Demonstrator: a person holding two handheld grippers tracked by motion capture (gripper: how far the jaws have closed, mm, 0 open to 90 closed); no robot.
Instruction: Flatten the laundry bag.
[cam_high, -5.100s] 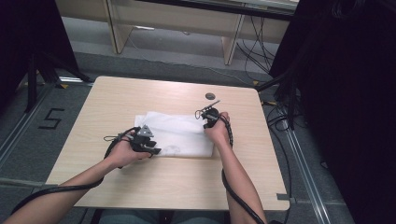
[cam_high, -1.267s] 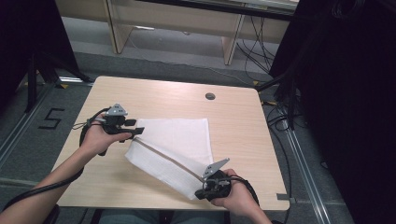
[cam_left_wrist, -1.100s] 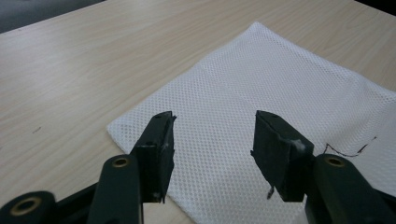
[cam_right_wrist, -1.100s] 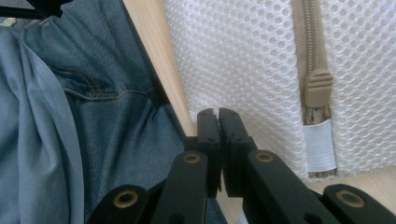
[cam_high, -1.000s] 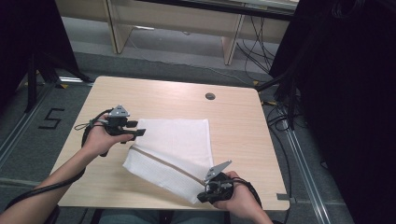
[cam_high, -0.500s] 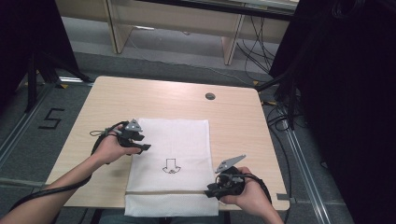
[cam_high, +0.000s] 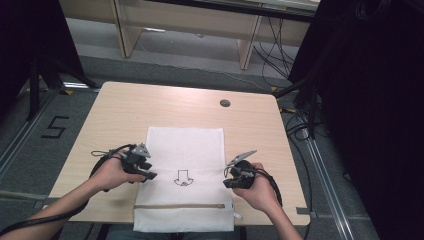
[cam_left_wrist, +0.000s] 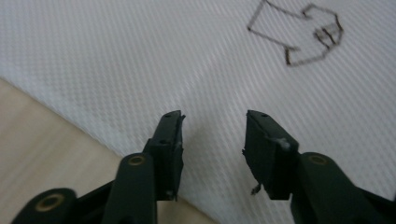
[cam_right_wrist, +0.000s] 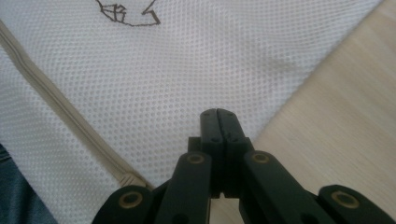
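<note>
At the table's (cam_high: 125, 107) near-centre, its zipper end draped over the 6 o'clock edge, the white mesh bag (cam_high: 185, 145) lies flat; likely light and limp, best pinched at edges or corners. Left gripper (cam_high: 146, 171), at the bag's 9 o'clock edge, has been closing, jaws still apart with nothing between; right gripper (cam_high: 228, 180), at 3 o'clock, is pressed together and empty. The gripper views resolve the weave and arrow print (cam_left_wrist: 299, 35), the high view the full outline.

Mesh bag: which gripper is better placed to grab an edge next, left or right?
Left, probably. The left gripper has its jaws apart over the mesh bag, close to the bag's edge. The right gripper has its jaws shut, so it would have to open first.
</note>
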